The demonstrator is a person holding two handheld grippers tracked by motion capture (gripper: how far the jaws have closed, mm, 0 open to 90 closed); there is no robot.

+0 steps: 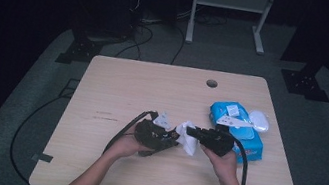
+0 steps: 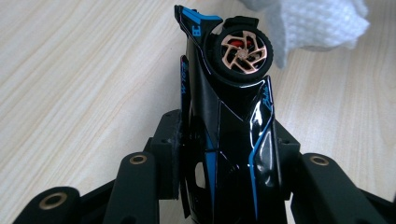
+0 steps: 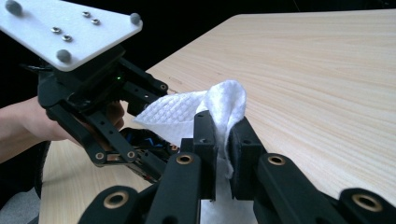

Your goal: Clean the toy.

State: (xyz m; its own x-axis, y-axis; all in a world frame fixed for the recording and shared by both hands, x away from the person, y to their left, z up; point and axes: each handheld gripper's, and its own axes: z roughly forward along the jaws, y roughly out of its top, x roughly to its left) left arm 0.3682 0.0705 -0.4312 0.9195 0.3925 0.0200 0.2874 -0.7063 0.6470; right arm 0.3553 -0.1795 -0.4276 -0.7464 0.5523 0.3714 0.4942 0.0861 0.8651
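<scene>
Table (image 1: 118,85) first: light wood, with a blue pack of wet wipes (image 1: 239,129) sitting off on the person's right side, well apart from the action near the front-middle.

Both hands meet there. The left gripper (image 1: 172,138) has its jaws pinched on a black toy car with blue trim (image 2: 224,135), gripping it around the middle of the body. The car's long axis runs straight out along the jaws, so one end with a copper-spoked wheel (image 2: 243,50) sticks out past the tips, pointing toward the other hand.

The right gripper (image 3: 223,154) has its jaws pressed together on a bunched white wipe (image 3: 205,109), with a loose flap hanging out toward the left gripper.

What matters for the next bit, I'd say: the wipe sits just beyond the car's free end, near that wheel, and whether they're touching isn't clear. Looks like a wipe-down job, so the right hand only needs a short push along the car's length.
</scene>
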